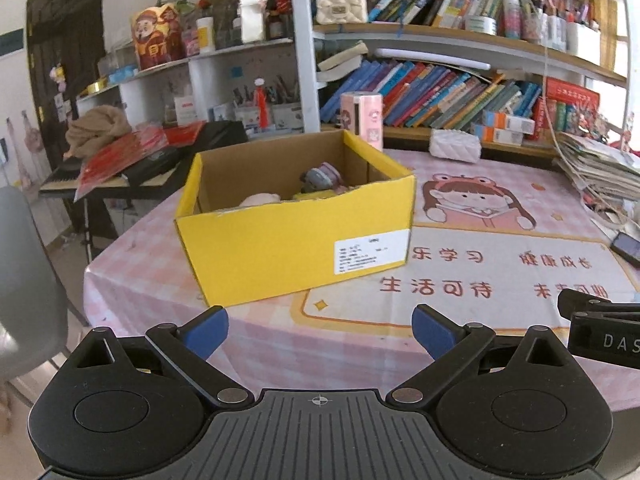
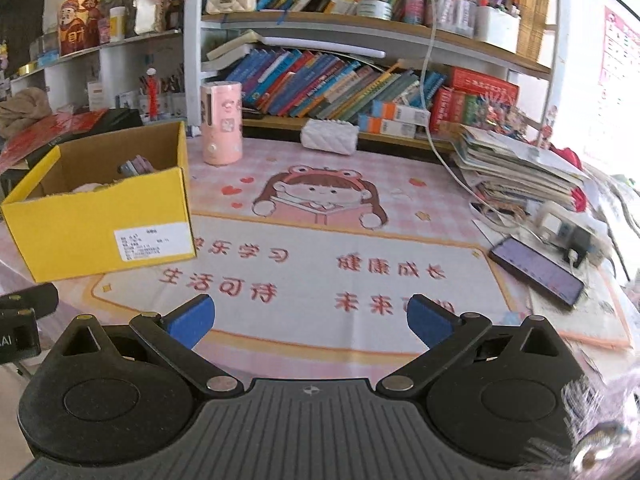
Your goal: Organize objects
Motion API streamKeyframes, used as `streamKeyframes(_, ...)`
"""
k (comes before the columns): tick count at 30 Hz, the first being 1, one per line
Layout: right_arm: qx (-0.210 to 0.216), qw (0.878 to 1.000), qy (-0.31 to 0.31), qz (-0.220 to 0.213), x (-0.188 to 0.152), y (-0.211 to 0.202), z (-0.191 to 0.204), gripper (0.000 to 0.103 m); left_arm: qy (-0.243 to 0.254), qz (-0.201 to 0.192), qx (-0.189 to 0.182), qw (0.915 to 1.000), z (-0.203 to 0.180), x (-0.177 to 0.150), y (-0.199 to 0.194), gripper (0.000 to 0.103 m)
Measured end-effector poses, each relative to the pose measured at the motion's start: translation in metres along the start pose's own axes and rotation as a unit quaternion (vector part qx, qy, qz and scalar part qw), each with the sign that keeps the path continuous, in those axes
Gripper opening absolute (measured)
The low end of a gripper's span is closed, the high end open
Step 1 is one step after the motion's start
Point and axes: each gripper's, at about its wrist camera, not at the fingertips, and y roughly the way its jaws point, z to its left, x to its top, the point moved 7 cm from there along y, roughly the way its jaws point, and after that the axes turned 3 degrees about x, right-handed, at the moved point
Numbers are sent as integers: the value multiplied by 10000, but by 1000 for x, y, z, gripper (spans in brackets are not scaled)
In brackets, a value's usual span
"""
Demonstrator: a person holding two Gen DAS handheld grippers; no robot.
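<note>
A: Yellow cardboard, that box (image 1: 294,236). It sits on the bench (image 1: 460,320) toward its left edge, open at the top. The left view looks down into it: one grey-purple toy (image 1: 320,179) and one pale pink thing (image 1: 260,200) beside it. From the right view I see only the top of the toy over the wall.

B: And what does the right view give that the left does not?

A: The whole phone (image 2: 538,272), dark, lying at the bench's right edge, with a white charger (image 2: 560,228) just behind it. The left view catches only a corner of the phone. The right view also shows the pink cup (image 2: 221,122) whole; in the left view the box hides its lower half.

B: Room to move?

A: The printed mat (image 2: 320,248) between box and phone lies bare. At the right a stack of papers (image 2: 520,168) crowds the edge; at the back one white pouch (image 2: 330,136) lies near the shelf (image 2: 360,28).

B: The jaws?

A: Left gripper (image 1: 320,328): jaws spread wide, nothing between them. Right gripper (image 2: 310,320): the same, released and empty. Both hover over the near part of the bench, side by side.
</note>
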Motion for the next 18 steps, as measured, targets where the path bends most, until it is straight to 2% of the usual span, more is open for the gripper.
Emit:
streamKeyframes(11,-432,9987,234,168,-16,-7,-21,103,345,85,-303,9989,-21,-5,1,100)
streamKeyframes(18,-511,9983,238,149,-15,-9,-27,103,458,24,-417,9981,-36,-1,1,100)
